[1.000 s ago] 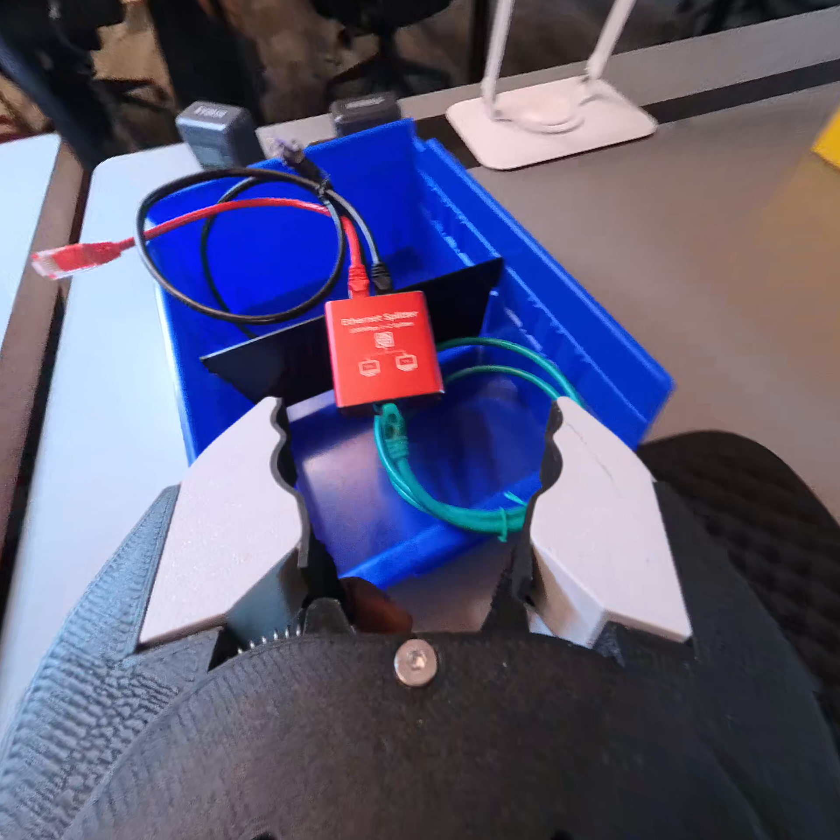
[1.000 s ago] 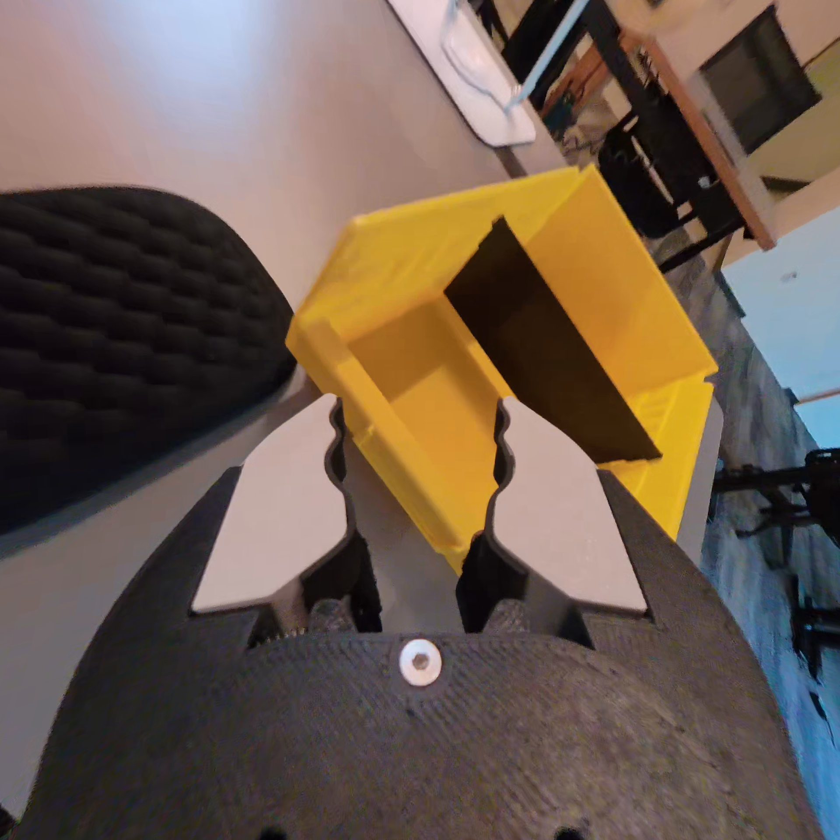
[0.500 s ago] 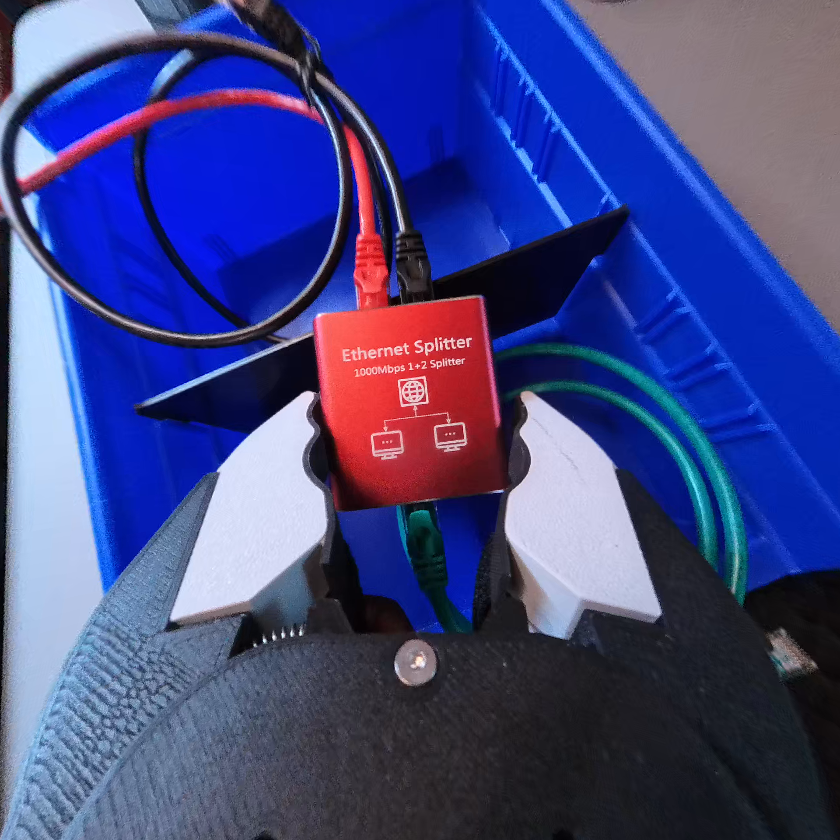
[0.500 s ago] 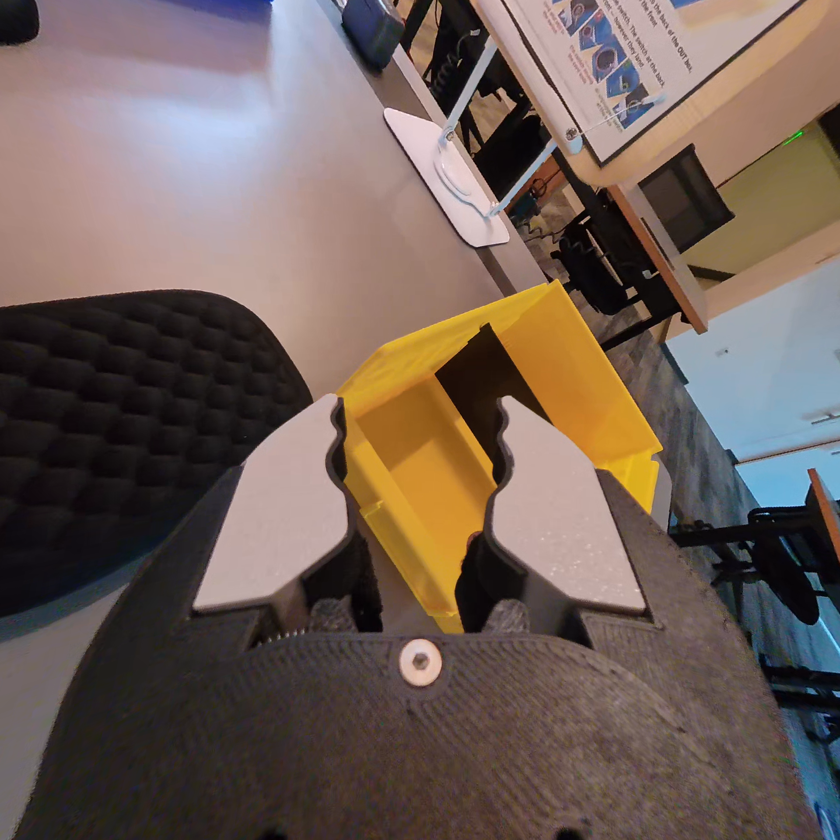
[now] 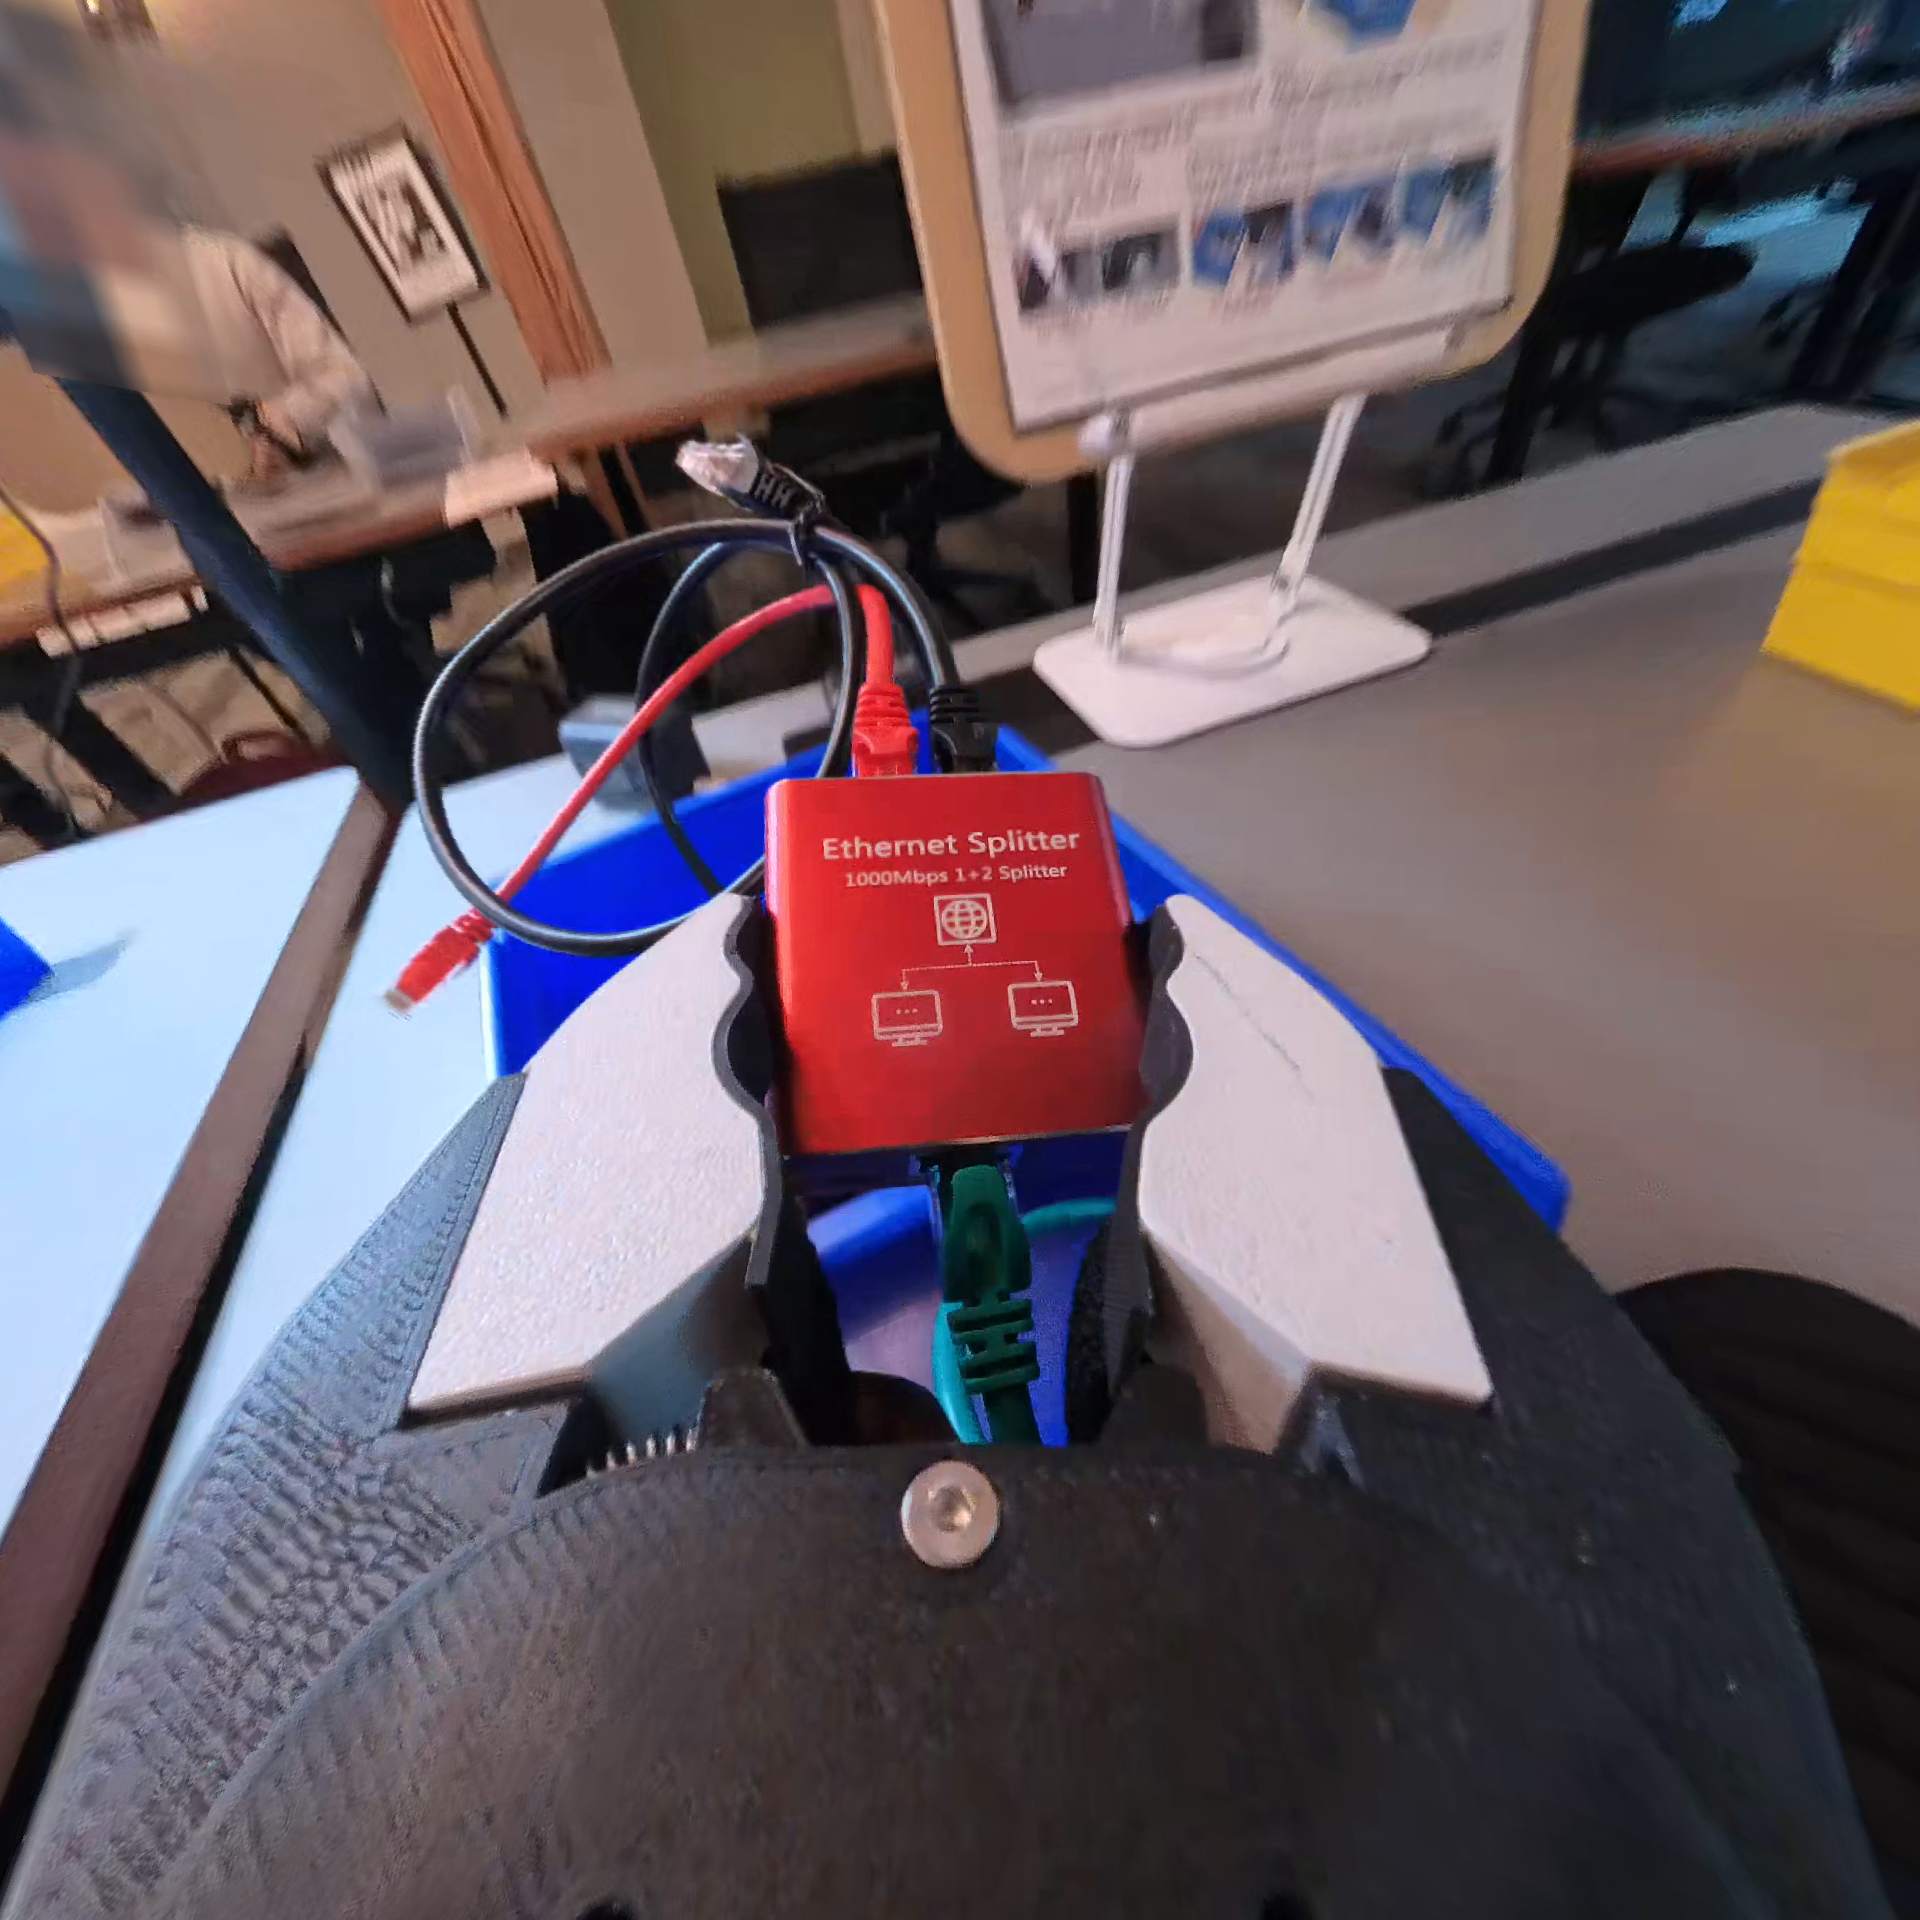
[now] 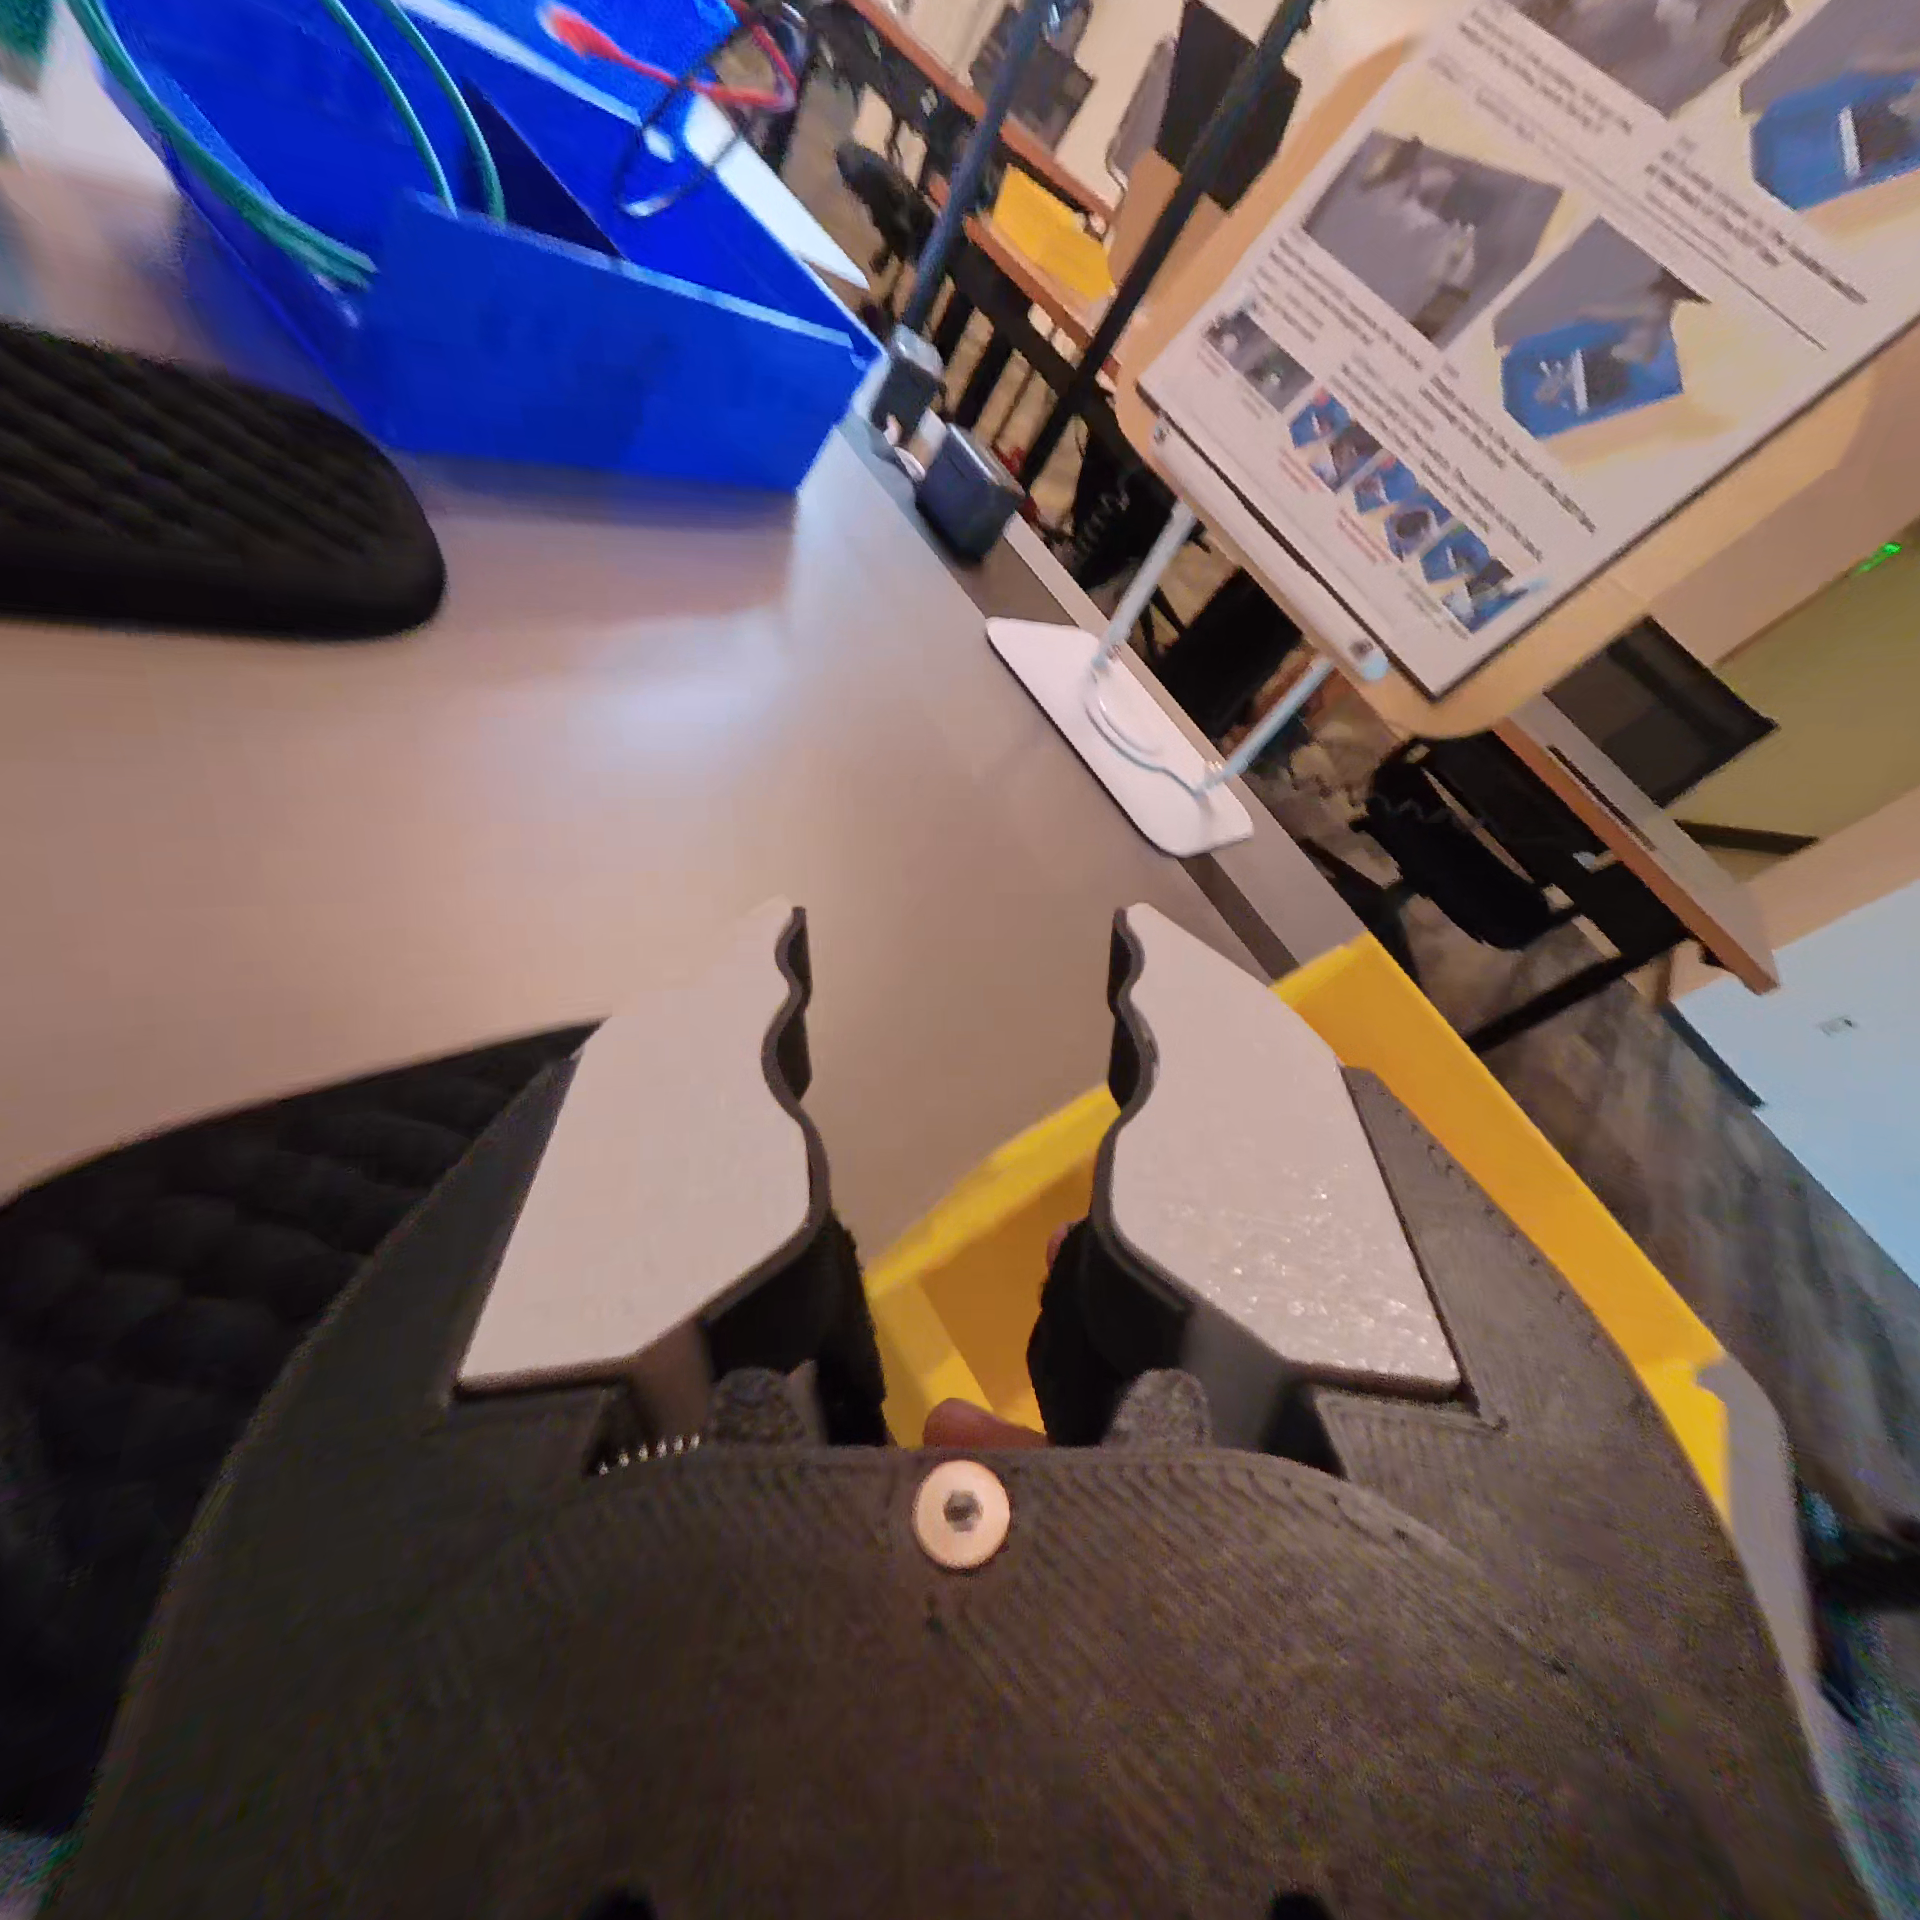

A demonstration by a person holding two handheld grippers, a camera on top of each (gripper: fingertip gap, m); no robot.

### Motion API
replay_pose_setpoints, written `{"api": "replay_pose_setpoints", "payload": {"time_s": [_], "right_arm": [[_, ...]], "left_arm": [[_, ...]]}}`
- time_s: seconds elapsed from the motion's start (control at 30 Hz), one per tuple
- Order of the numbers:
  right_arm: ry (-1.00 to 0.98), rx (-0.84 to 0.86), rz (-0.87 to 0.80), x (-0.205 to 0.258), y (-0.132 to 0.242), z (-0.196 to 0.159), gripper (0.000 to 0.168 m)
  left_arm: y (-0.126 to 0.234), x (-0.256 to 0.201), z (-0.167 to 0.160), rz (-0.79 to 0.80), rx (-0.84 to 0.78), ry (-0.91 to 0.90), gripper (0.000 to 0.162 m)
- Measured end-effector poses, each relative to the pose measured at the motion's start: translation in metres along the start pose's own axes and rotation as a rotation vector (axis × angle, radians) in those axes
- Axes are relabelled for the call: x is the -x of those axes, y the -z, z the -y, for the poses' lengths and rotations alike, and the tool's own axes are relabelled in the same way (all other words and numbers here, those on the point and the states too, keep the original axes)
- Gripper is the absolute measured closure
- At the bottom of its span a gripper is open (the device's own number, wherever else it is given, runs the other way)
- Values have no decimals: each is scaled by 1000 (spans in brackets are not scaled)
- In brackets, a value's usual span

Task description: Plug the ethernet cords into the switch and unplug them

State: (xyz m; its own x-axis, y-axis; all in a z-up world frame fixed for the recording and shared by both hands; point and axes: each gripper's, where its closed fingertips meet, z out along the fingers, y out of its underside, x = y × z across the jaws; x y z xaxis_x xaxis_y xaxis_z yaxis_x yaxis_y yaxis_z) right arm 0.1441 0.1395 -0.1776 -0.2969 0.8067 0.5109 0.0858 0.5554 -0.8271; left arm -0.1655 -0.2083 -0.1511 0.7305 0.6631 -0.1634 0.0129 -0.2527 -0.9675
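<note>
My left gripper (image 5: 951, 925) is shut on the red switch box (image 5: 951, 961) and holds it above the blue bin (image 5: 582, 914). A red cord (image 5: 883, 717) and a black cord (image 5: 961, 717) are plugged into its far side. A green cord (image 5: 982, 1288) is plugged into its near side and runs back between my fingers. The red cord's free end (image 5: 431, 966) hangs at the left. My right gripper (image 6: 956, 925) is open and empty above the grey table (image 6: 416, 810), over the near edge of a yellow bin (image 6: 1382, 1049). The blue bin (image 6: 540, 343) with green cord loops (image 6: 416, 114) shows far left.
A sign on a white stand (image 5: 1226, 655) sits at the back of the table; it also shows in the right wrist view (image 6: 1122, 748). Black padded mats (image 6: 187, 499) lie on the table. The yellow bin (image 5: 1860, 571) is at the right. A white table (image 5: 114, 1091) adjoins on the left. My hands' fingertips stand some 45 centimetres from each other.
My left gripper closed on the switch box and lifted it out of the blue bin with its cords. My right gripper rose and swung away from the yellow bin toward the table's middle.
</note>
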Motion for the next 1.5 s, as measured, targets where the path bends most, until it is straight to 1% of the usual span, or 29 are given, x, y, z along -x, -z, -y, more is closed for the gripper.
{"api": "replay_pose_setpoints", "payload": {"time_s": [0.1,0.2,0.33,0.43,0.5,0.57,0.67,0.7,0.73,0.77,0.8,0.9,0.93,0.97,1.0,1.07,1.1,1.13,1.2,1.27,1.33,1.43,1.5], "right_arm": [[-91,-110,75,13,-9,25,115],[-269,-270,200,29,-18,59,115],[-588,-537,444,52,-27,116,110],[-783,-640,593,64,-42,146,108],[-866,-662,652,73,-56,162,107],[-913,-667,698,83,-70,175,107],[-922,-589,717,100,-91,180,109],[-913,-561,716,104,-96,179,112],[-907,-539,716,108,-100,177,118],[-900,-541,730,110,-99,177,129],[-896,-538,734,111,-99,174,134],[-849,-501,710,114,-101,160,134],[-837,-510,719,116,-100,156,135],[-831,-532,750,118,-96,154,136],[-827,-548,759,119,-94,151,137],[-793,-562,751,122,-92,147,137],[-777,-579,760,124,-89,148,137],[-765,-592,769,125,-87,150,137],[-743,-585,767,129,-87,150,137],[-753,-589,771,127,-86,149,137],[-761,-585,774,127,-85,146,138],[-729,-520,750,130,-91,136,139],[-742,-530,750,126,-90,135,138]], "left_arm": [[18,-12,36,-4,-131,-60,93],[38,-35,73,-24,-259,-155,93],[62,-92,113,-124,-411,-266,93],[73,-145,124,-246,-480,-302,93],[75,-182,120,-344,-499,-300,93],[72,-215,108,-416,-491,-312,93],[62,-250,86,-485,-452,-333,93],[59,-257,79,-496,-438,-342,93],[56,-264,74,-505,-423,-348,93],[53,-267,69,-507,-408,-352,93],[51,-269,66,-507,-406,-351,93],[46,-275,52,-577,-341,-351,92],[47,-279,49,-640,-325,-312,92],[51,-282,47,-727,-296,-231,88],[54,-286,45,-822,-258,-137,82],[60,-292,34,-1002,-145,0,75],[58,-294,28,-1050,-100,47,75],[57,-298,22,-1087,-64,66,79],[59,-306,17,-1141,-74,65,104],[62,-308,21,-1174,-104,103,110],[66,-306,26,-1224,-114,192,126],[62,-306,17,-1253,-73,245,129],[63,-308,9,-1270,-30,245,130]]}}
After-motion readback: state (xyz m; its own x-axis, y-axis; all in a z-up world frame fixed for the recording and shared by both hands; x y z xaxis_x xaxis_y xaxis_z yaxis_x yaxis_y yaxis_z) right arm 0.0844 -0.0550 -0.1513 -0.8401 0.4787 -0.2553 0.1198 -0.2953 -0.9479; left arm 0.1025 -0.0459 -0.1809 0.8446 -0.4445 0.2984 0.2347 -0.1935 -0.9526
